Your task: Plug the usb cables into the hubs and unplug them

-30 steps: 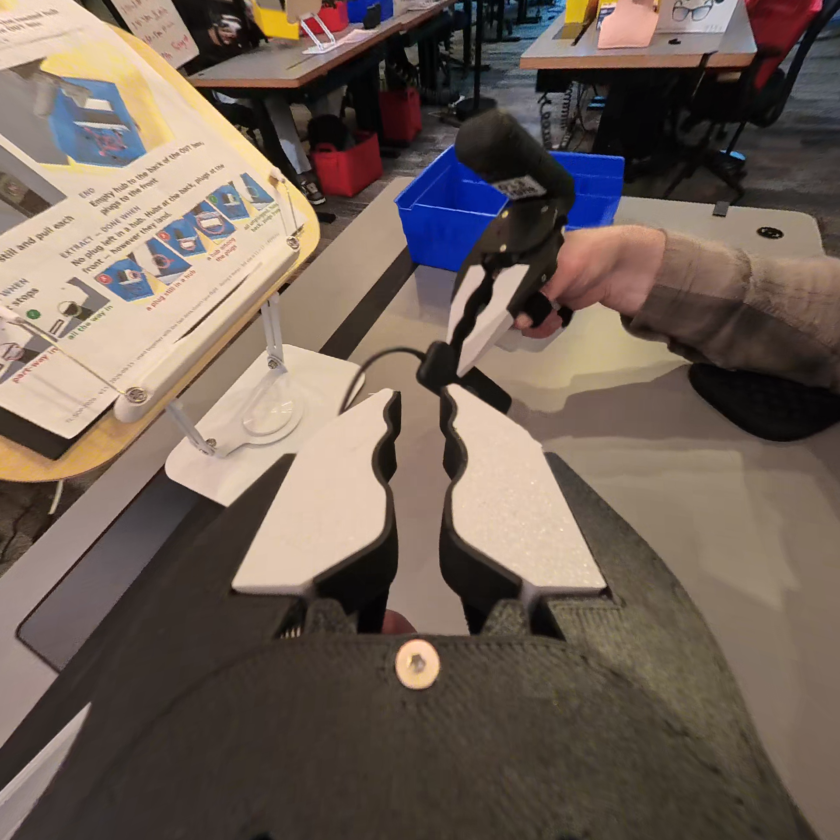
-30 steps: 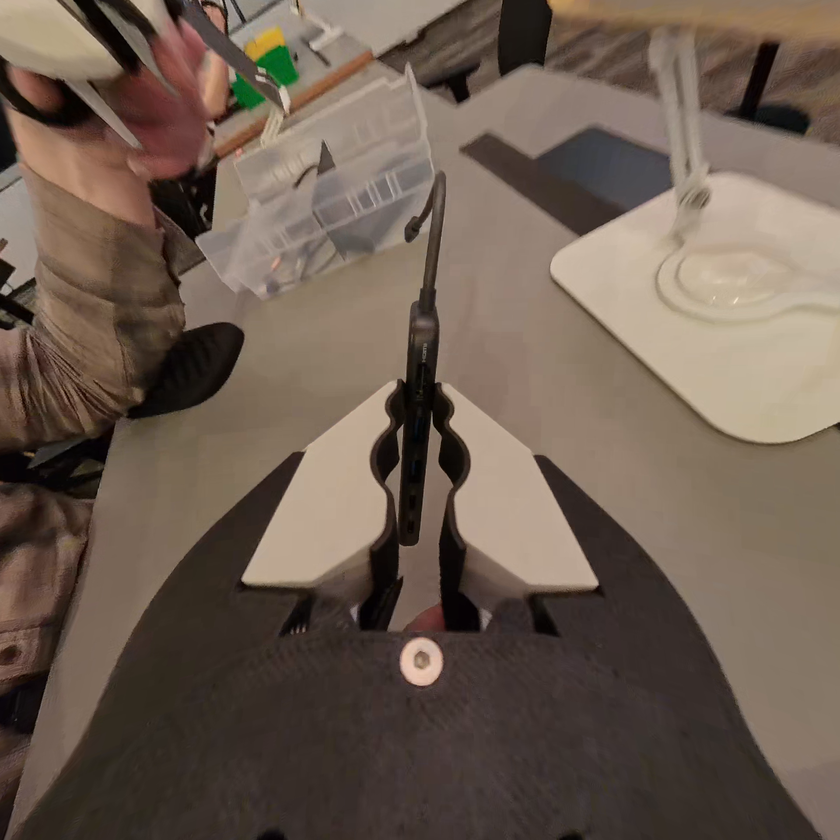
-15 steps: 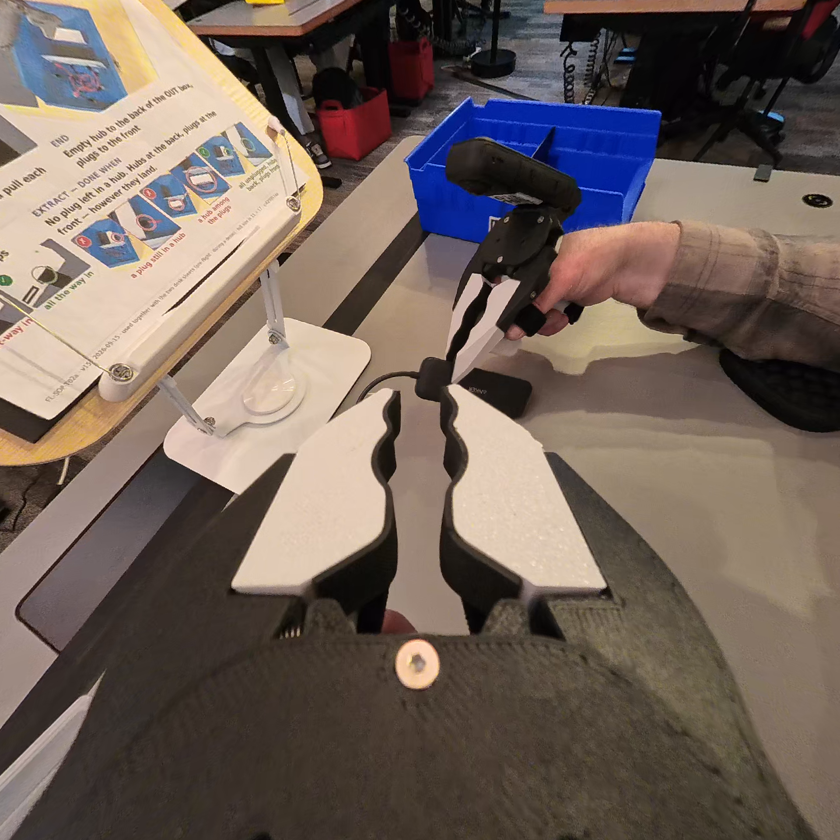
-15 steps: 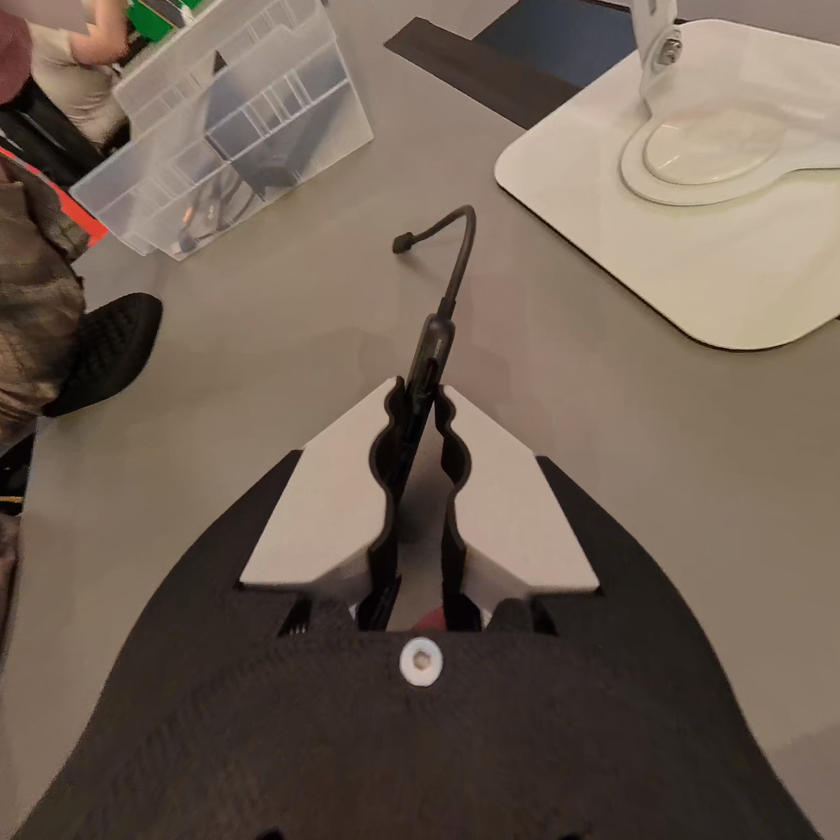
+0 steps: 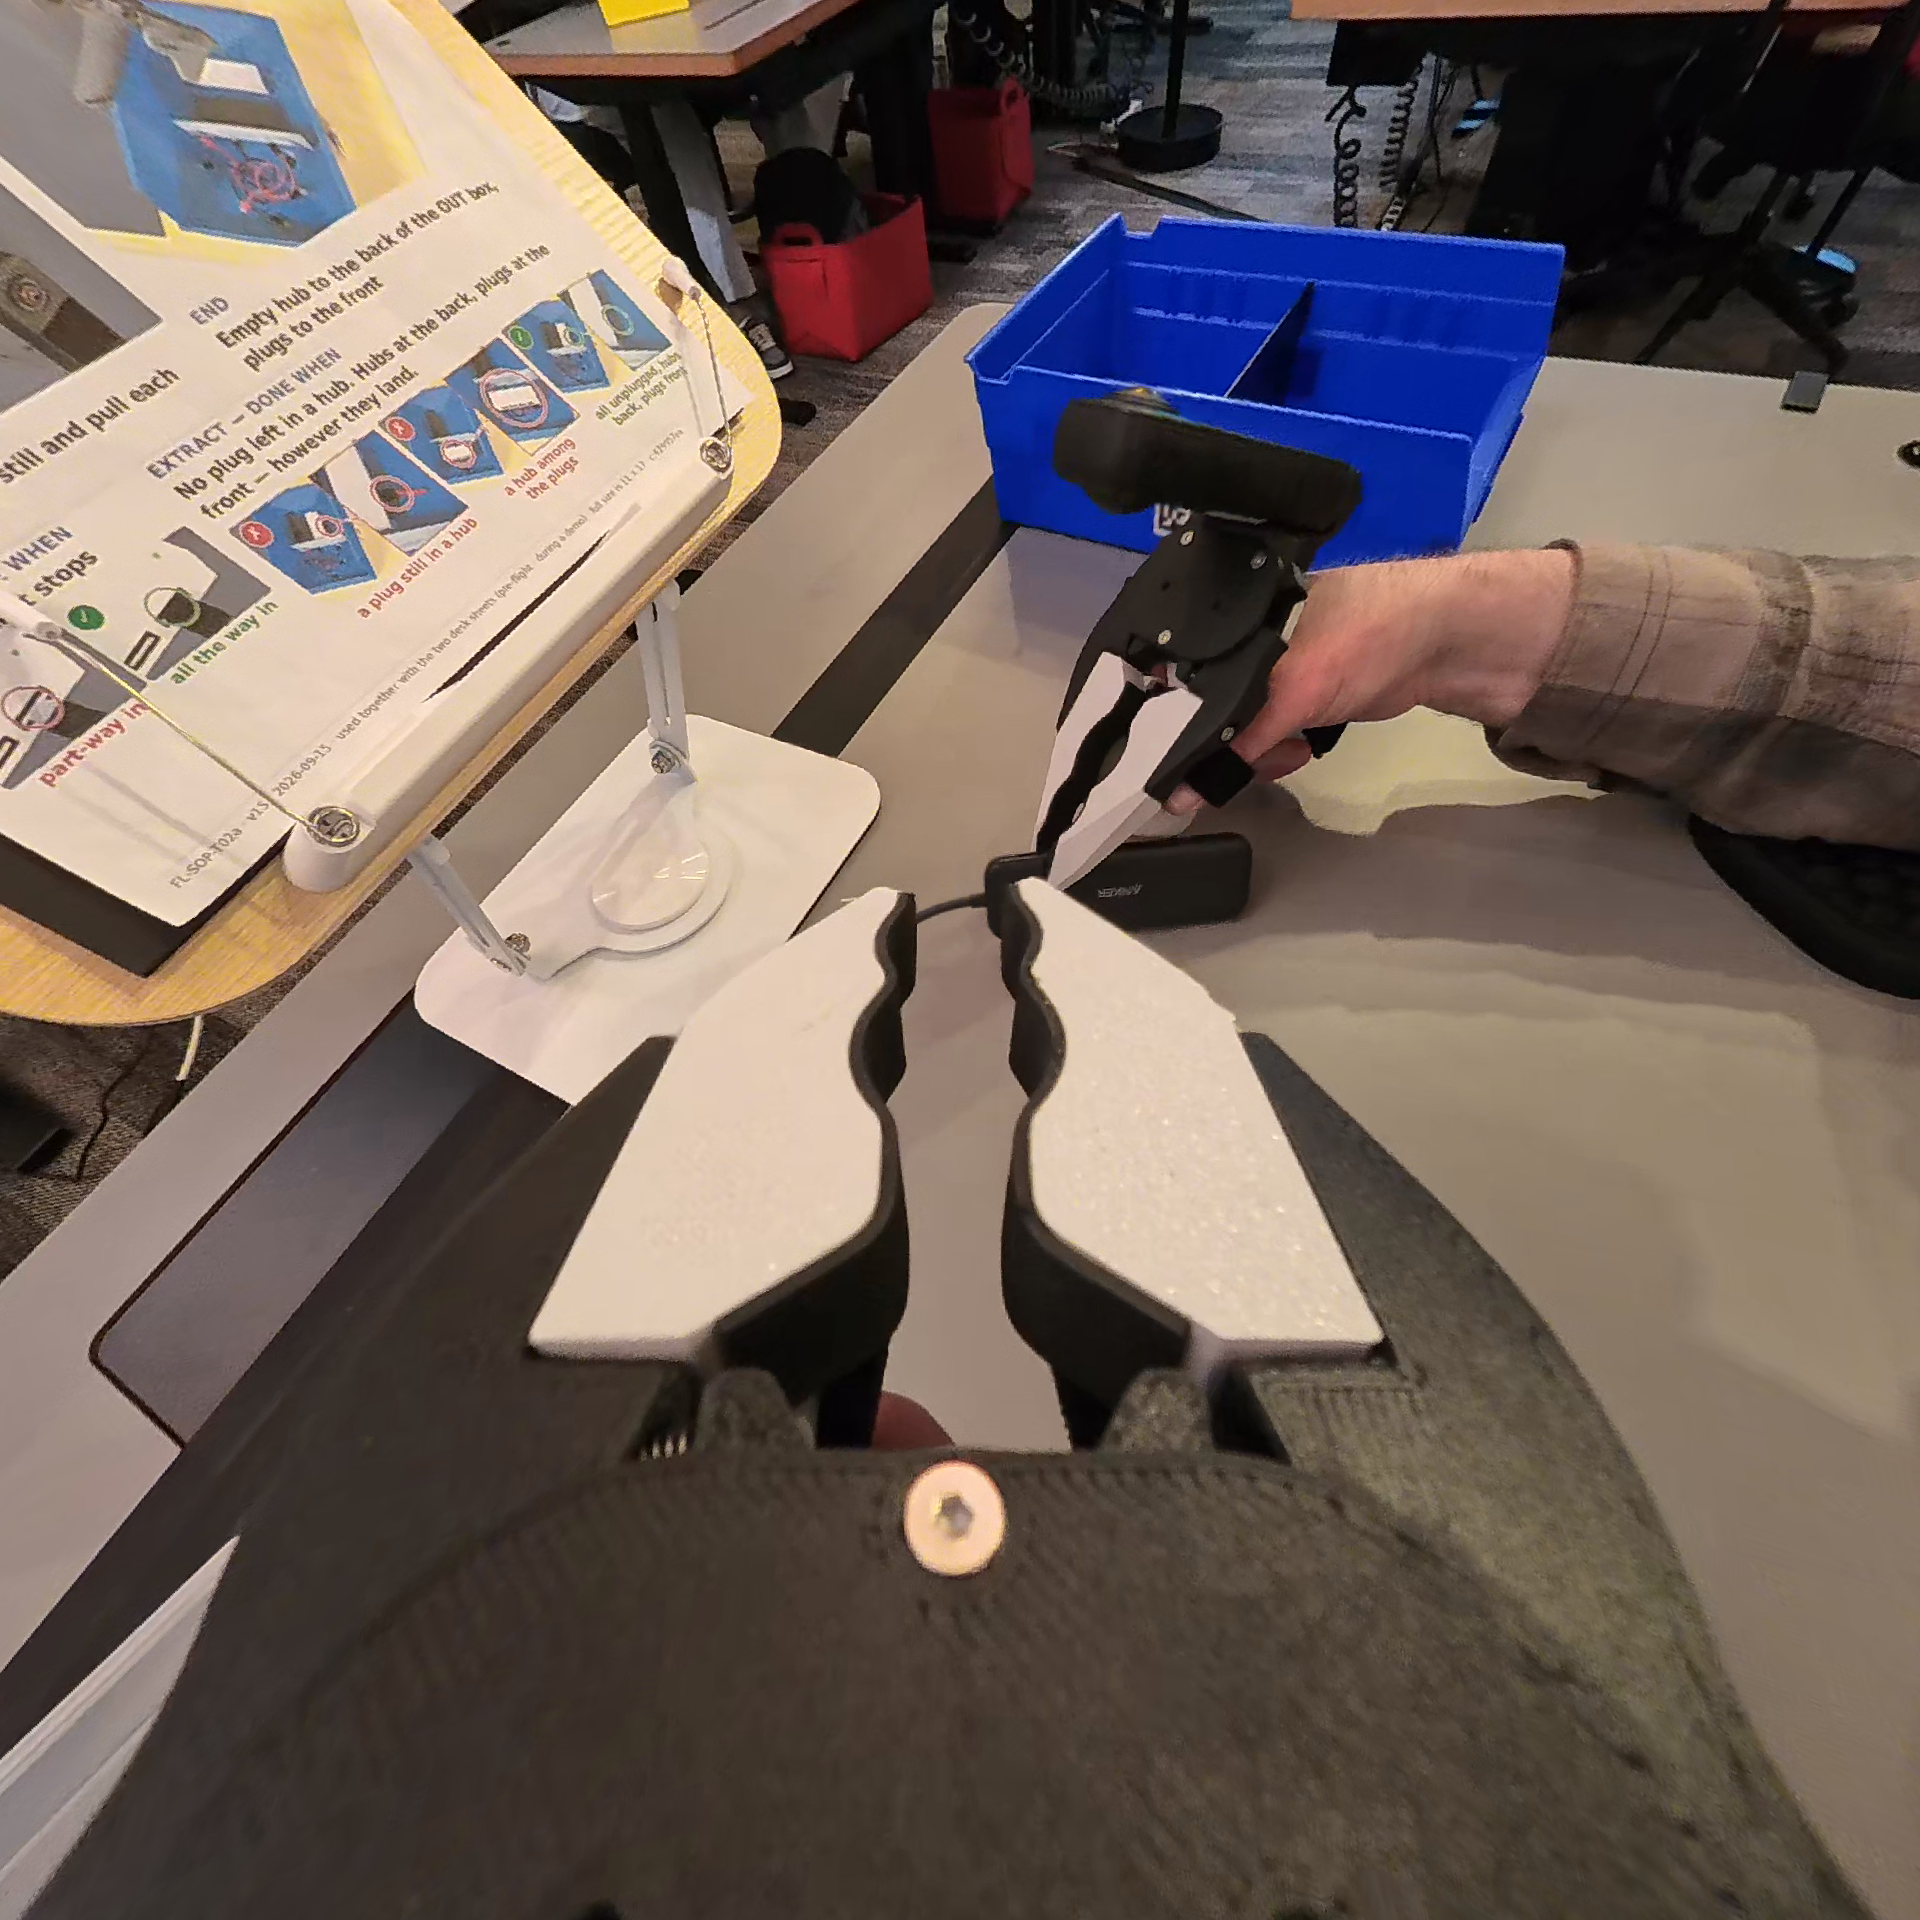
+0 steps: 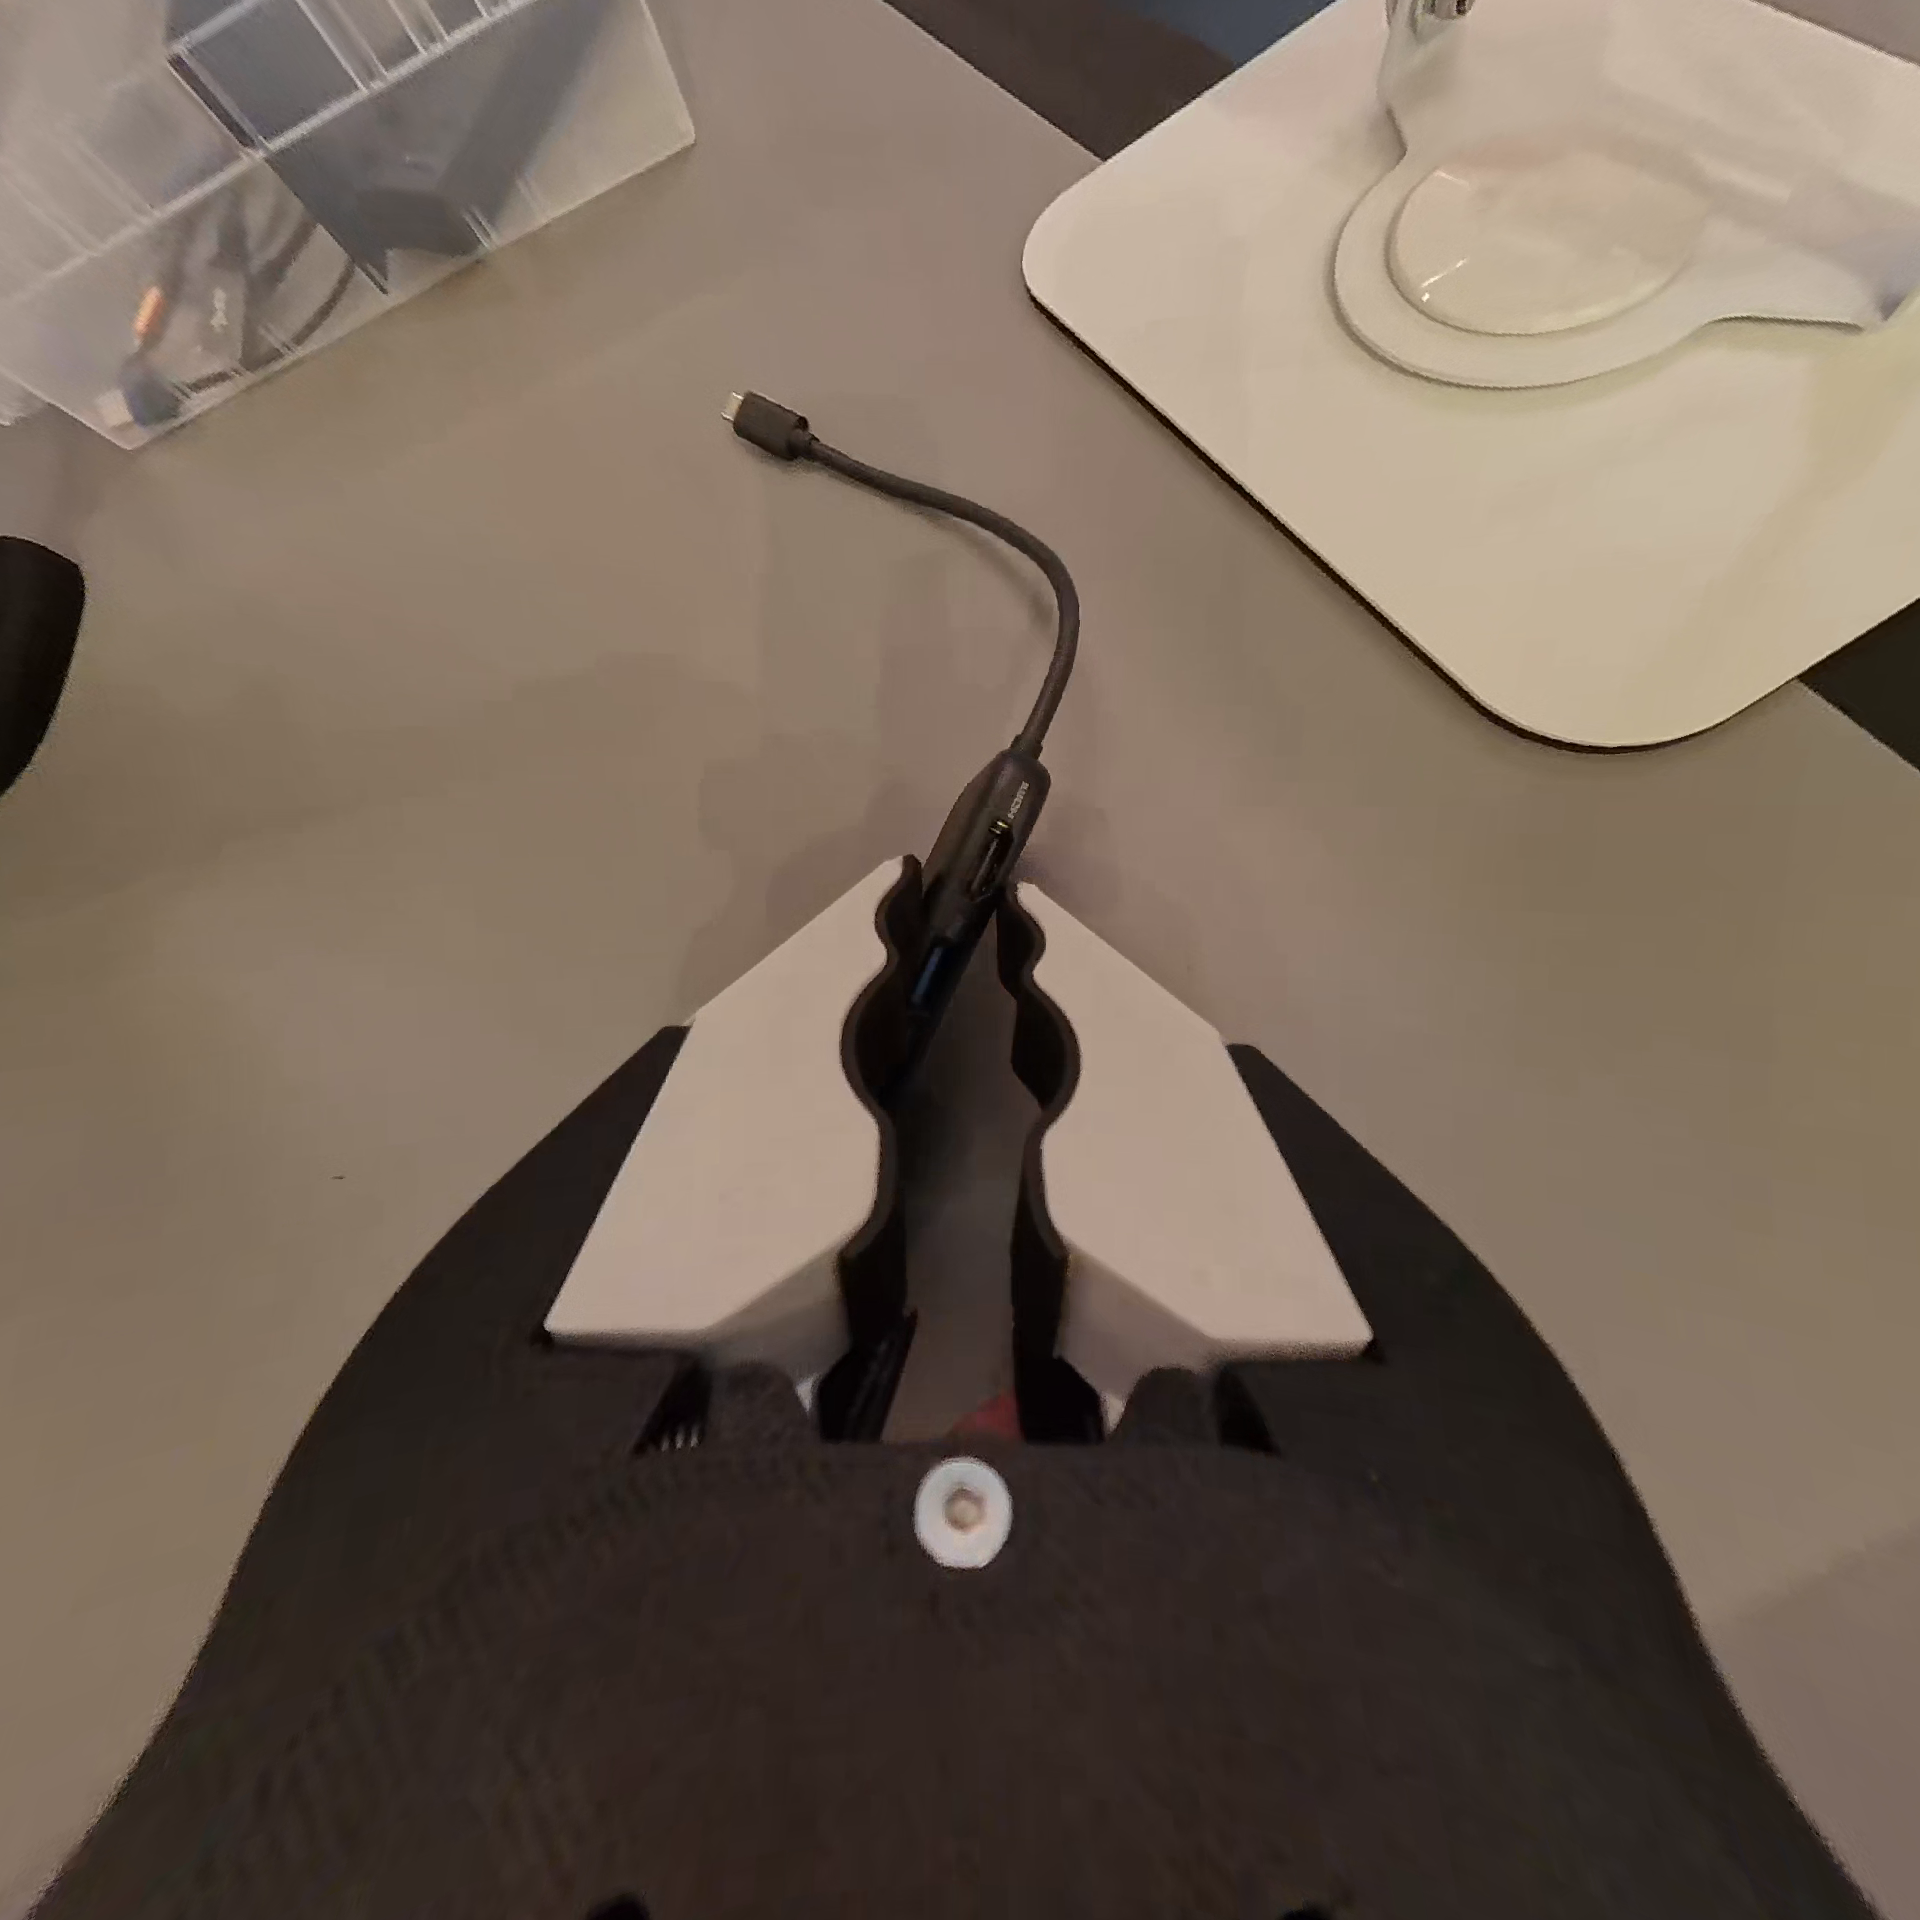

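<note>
Two grippers appear above a grey table (image 5: 1558, 1143). The right gripper (image 6: 956, 904), fingers narrowed, holds the black hub (image 6: 982, 831), which sits tilted between its fingertips with its far end low by the table; the hub's short cable (image 6: 1039, 613) curves away, its plug (image 6: 764, 416) lying free. The left gripper (image 5: 961, 904) has a narrow gap between its fingers, with nothing between them. A blue bin (image 5: 1351, 457) stands beyond, a white stand base (image 5: 727, 831) to the left.

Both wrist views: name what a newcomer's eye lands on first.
The black hub stands out mid-table, its short cable curling away, with the right gripper closing around it. Behind sit a blue bin and, to the left, a tilted instruction sheet on a white stand.
</note>
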A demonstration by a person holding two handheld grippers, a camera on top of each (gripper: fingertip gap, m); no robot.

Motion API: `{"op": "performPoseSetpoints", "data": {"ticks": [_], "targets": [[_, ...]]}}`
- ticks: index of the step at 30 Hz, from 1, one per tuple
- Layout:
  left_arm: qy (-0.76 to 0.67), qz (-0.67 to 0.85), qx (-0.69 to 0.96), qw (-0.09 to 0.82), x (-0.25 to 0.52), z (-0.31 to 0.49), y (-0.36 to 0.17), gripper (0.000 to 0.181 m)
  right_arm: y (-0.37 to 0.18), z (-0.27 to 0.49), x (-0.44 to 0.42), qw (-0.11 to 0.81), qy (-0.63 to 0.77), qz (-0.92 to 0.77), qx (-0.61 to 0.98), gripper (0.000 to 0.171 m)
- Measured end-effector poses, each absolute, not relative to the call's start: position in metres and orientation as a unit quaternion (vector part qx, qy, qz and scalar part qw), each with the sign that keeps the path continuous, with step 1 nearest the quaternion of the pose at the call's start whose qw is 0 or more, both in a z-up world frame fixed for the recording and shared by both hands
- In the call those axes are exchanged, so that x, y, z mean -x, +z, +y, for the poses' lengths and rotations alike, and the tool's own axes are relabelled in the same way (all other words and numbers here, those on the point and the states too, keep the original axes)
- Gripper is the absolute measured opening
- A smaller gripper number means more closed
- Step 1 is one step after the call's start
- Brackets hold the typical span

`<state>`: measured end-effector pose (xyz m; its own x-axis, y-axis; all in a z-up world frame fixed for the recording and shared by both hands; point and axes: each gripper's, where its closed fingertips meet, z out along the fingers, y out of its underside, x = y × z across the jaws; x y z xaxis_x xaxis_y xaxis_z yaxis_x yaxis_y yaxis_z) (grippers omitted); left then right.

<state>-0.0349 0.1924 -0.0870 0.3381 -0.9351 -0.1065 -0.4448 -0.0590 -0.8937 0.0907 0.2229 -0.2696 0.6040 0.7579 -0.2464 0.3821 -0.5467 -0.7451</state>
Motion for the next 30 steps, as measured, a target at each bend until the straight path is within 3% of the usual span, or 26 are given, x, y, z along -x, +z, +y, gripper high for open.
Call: {"op": "performPoseSetpoints", "data": {"ticks": [30], "targets": [[-0.255, 0.516, 0.682, 0.451, 0.034, 0.193, -0.094, 0.016, -0.284, 0.215, -0.094, 0.308, 0.265, -0.371, 0.835, 0.023]]}}
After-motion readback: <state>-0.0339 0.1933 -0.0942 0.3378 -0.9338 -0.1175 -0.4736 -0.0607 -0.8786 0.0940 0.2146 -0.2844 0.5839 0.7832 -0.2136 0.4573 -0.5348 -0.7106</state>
